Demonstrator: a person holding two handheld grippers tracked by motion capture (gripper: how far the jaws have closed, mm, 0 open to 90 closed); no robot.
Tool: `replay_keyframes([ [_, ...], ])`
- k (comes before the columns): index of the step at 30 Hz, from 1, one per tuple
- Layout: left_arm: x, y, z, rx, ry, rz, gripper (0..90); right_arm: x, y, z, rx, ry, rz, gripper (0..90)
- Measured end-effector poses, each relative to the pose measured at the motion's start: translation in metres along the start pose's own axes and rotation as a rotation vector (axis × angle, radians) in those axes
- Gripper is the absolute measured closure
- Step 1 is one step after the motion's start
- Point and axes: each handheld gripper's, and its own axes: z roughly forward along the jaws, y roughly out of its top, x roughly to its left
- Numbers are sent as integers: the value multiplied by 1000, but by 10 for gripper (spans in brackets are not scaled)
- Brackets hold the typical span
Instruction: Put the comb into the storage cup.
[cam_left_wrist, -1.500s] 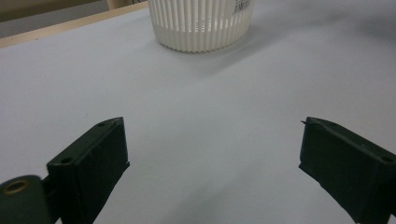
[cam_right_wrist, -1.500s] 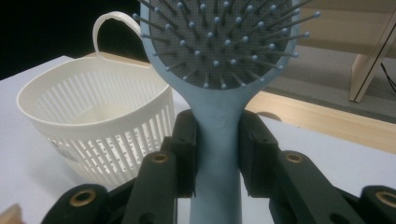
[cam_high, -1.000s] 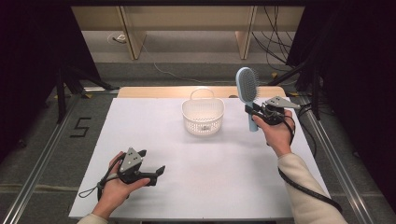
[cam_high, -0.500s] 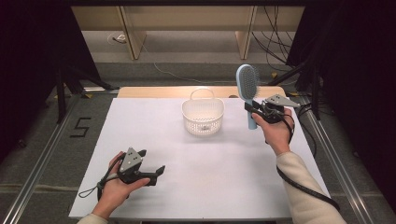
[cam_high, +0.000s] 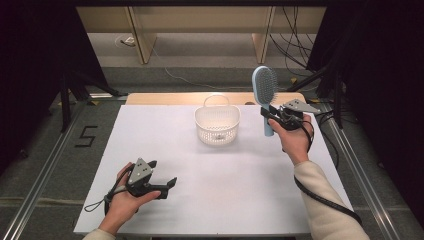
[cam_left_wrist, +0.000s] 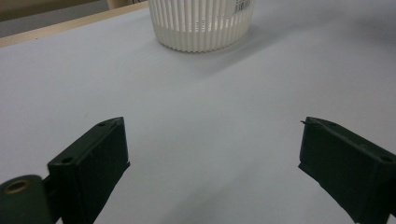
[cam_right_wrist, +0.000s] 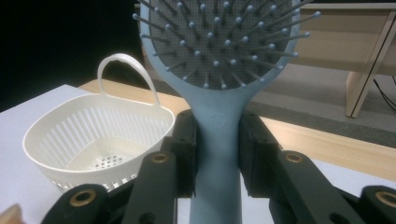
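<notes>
A light blue hairbrush (cam_high: 265, 90) stands upright in the air at the right of the table, bristle head up. My right gripper (cam_high: 268, 114) is shut on its handle; in the right gripper view both jaws press the handle of the hairbrush (cam_right_wrist: 218, 140). A white slotted basket (cam_high: 217, 122) with a loop handle sits at the back middle of the white table (cam_high: 240, 190), left of the brush, and appears empty in the right gripper view (cam_right_wrist: 100, 144). My left gripper (cam_high: 167, 183) rests low at the front left, open, with nothing between its jaws; the basket (cam_left_wrist: 201, 23) lies ahead of it.
A pale wooden strip (cam_high: 165, 98) runs along the table's far edge. Metal rails (cam_high: 45, 165) flank the table on both sides. Cables (cam_high: 300, 45) lie on the floor behind, near wooden shelving (cam_high: 145, 35). A "5" marking (cam_high: 86, 136) is on the floor at left.
The right gripper has shifted the hairbrush very slightly; otherwise nothing has visibly moved. The left gripper stays still and open.
</notes>
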Motion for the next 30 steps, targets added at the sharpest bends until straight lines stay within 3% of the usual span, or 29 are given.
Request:
replay_keyframes([
  [30, 0, 0, 0, -1, -3, 2, 77, 7, 10, 10, -27, -1, 6, 706],
])
